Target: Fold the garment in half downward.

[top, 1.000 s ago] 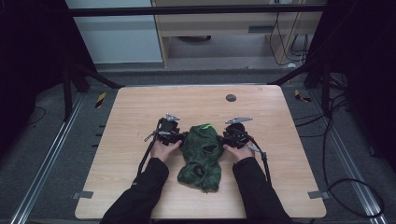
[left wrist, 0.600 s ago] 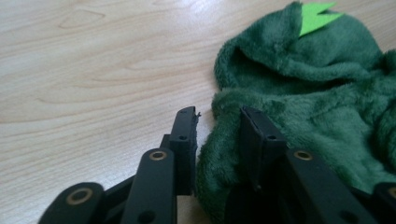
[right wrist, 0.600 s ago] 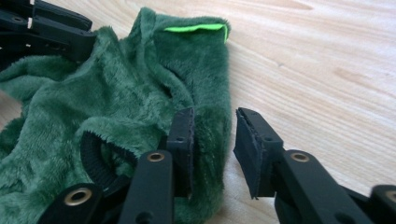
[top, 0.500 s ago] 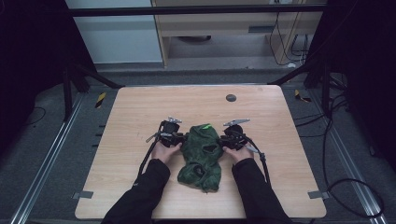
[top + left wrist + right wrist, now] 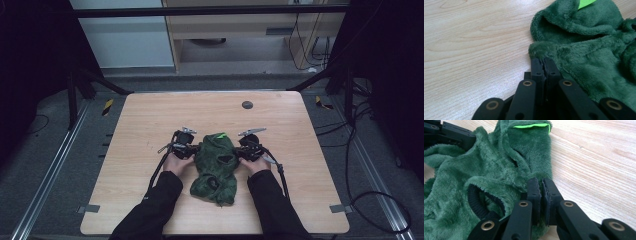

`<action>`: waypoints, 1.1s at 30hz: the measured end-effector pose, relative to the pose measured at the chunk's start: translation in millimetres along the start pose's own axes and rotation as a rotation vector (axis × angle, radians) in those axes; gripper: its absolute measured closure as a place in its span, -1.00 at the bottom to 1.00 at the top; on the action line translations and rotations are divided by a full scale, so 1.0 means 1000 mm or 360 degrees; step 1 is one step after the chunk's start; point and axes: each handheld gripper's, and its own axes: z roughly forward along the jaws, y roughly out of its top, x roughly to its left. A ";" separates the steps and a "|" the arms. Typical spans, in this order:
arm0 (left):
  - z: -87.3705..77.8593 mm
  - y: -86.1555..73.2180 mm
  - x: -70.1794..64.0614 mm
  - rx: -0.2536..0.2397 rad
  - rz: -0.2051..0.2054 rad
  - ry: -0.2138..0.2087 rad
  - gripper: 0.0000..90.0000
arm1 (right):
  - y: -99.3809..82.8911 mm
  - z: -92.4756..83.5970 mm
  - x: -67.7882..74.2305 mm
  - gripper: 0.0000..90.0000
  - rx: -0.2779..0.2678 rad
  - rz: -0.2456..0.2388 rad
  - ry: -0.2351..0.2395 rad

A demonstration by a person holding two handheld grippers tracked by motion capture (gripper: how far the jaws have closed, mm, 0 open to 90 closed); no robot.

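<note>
While the crumpled dark green fleece garment (image 5: 216, 167) lies bunched in the middle of the light wooden desk (image 5: 150, 115), you have only got as far as taking hold of it: it rests between your hands, not yet lifted, spread or folded. Your left claw (image 5: 543, 60) has just been closing, and its jaws now stand pinched together on a fold at the garment's near edge. Your right claw (image 5: 541, 181) has also just been closing, and it is clamped on the fleece at the opposite side. By my judgement, everything beyond the grip is left to do.

From the high view you get the whole layout, both hands flanking the heap. Your right claw's view adds a black ribbed cuff (image 5: 477, 206) and a bright green tag (image 5: 531, 125), details too small to read from above.
</note>
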 end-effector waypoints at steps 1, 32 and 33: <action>0.000 0.000 0.000 0.0000 0.0001 -0.0002 0.96 | 0.000 0.000 0.000 0.90 -0.0001 0.0003 0.0001; -0.074 0.009 -0.021 -0.0215 0.0167 -0.0080 0.97 | 0.015 -0.047 0.019 0.90 -0.0225 -0.0139 0.0041; -0.076 0.008 -0.022 -0.0217 0.0175 -0.0083 0.97 | 0.015 -0.049 0.020 0.90 -0.0226 -0.0145 0.0042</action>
